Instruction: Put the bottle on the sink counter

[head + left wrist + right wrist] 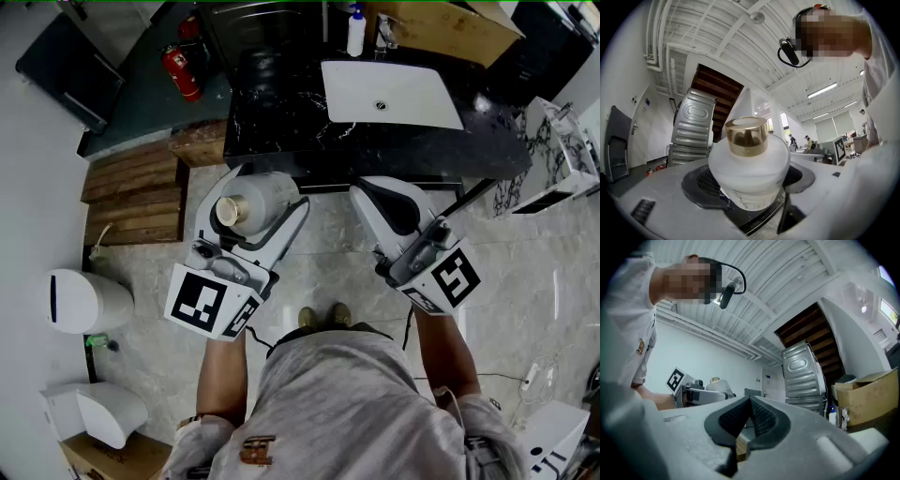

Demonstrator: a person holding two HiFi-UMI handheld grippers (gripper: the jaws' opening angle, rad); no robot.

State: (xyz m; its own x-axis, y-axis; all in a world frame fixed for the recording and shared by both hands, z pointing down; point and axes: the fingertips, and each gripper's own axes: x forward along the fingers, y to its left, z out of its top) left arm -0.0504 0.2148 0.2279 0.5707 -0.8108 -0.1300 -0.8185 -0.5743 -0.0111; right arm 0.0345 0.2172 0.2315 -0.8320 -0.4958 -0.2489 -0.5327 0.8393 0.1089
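We have the bottle (255, 199) in the left gripper (270, 187) - white body, gold cap (230, 211) turned up toward the head camera, so it rides roughly upright and should be able to go down on its base without a turn. The left gripper view shows the jaws spread wide around the bottle's broad lower body, dark pads pressed to either side of it; the grip is low, which leaves the cap free but puts some weight above the pads. The bottle is in the air over the floor (319, 272), short of the counter's near edge and not yet over it. The right gripper (380, 192) carries nothing: its own view shows the ribbed pads meeting at a point with no gap. We judge that it is held off to the side to stay out of the way. Ahead is the sink counter (281, 122), black stone with white veining, and a white basin (417, 98) set into its right part. The bare stretch left of the basin lies straight ahead of the bottle and looks the likeliest landing spot - flat, hard, probably slick. A pump bottle (356, 33) stands behind the basin. Room: pale marbled tile floor, a red fire extinguisher (183, 70) and wooden steps (131, 192) to the left, a cardboard box (441, 28) at the back.
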